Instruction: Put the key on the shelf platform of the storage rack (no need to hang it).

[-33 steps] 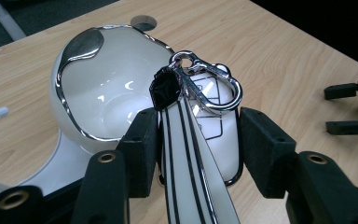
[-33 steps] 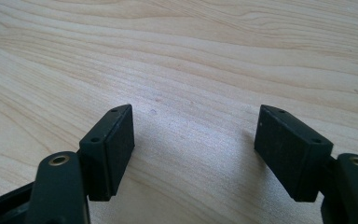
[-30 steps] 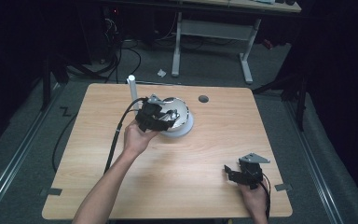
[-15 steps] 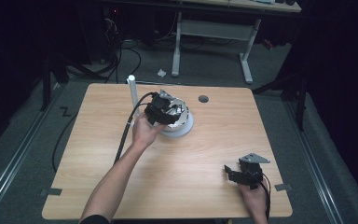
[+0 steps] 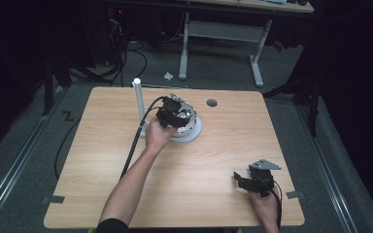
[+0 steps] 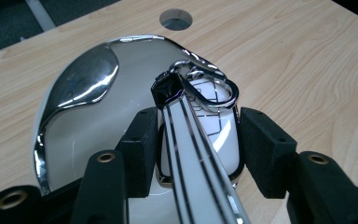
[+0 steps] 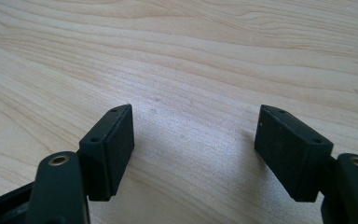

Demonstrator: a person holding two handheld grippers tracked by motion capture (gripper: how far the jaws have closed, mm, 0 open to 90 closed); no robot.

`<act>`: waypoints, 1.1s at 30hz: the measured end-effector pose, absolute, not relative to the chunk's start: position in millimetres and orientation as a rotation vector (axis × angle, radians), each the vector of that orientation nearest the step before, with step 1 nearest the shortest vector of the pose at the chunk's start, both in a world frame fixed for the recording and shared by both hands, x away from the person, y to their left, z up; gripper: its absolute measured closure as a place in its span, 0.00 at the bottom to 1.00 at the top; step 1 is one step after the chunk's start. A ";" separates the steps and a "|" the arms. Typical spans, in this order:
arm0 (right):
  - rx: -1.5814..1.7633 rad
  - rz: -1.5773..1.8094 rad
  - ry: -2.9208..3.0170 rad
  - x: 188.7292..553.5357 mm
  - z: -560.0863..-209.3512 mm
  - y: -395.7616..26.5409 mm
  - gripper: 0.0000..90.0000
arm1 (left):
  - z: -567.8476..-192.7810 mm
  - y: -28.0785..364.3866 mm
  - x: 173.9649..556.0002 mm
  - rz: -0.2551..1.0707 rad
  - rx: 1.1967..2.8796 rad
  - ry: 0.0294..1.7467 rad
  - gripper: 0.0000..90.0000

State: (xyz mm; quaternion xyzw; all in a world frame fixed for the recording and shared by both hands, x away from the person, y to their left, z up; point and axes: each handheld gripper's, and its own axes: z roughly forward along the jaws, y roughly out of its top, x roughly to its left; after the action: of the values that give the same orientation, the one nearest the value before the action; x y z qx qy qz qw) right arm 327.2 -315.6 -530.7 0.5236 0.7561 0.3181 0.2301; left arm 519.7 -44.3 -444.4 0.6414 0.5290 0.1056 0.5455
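The left gripper (image 6: 193, 135) is clamping its 2 black jaws on a shiny chrome-and-white object (image 6: 200, 116), whose loop-shaped top is sticking up just past the pads while a long white and chrome strip is running back from it toward the camera. Directly beyond and below the jaws, a round white base with a chrome rim (image 6: 81, 88) is lying on the wooden table (image 5: 223, 145). In the high view, the left gripper (image 5: 172, 114) is hovering over that base, with a white upright post (image 5: 138, 99) standing just to its left. The right gripper (image 7: 193, 144) is resting low over bare wood, its 2 jaws standing wide apart with nothing between them; in the high view it (image 5: 255, 182) is sitting well apart from the left one
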 end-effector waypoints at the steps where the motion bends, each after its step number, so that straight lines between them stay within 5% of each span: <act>1: 1.441 0.875 2.080 327.1 -530.7 -315.6 0.32 | -446.5 -44.5 521.3 0.255 1.530 1.260 0.54; 2: 1.440 0.875 2.081 327.0 -530.6 -315.7 0.32 | -438.0 -4.3 526.3 0.304 2.168 0.983 0.54; 9: 1.440 0.875 2.083 326.4 -530.6 -315.7 0.32 | -431.5 4.2 522.9 0.298 2.125 0.991 0.46; 33: 1.439 0.873 2.083 326.4 -530.6 -315.5 0.32 | -412.9 34.2 489.3 0.355 2.103 0.938 0.44</act>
State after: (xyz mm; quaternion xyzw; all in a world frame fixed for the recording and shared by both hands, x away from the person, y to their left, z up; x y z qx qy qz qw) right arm 326.4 -315.5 -530.6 0.5229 0.7571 0.3172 0.2297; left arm 489.3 34.2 -412.9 0.8293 0.3700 0.1399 0.3946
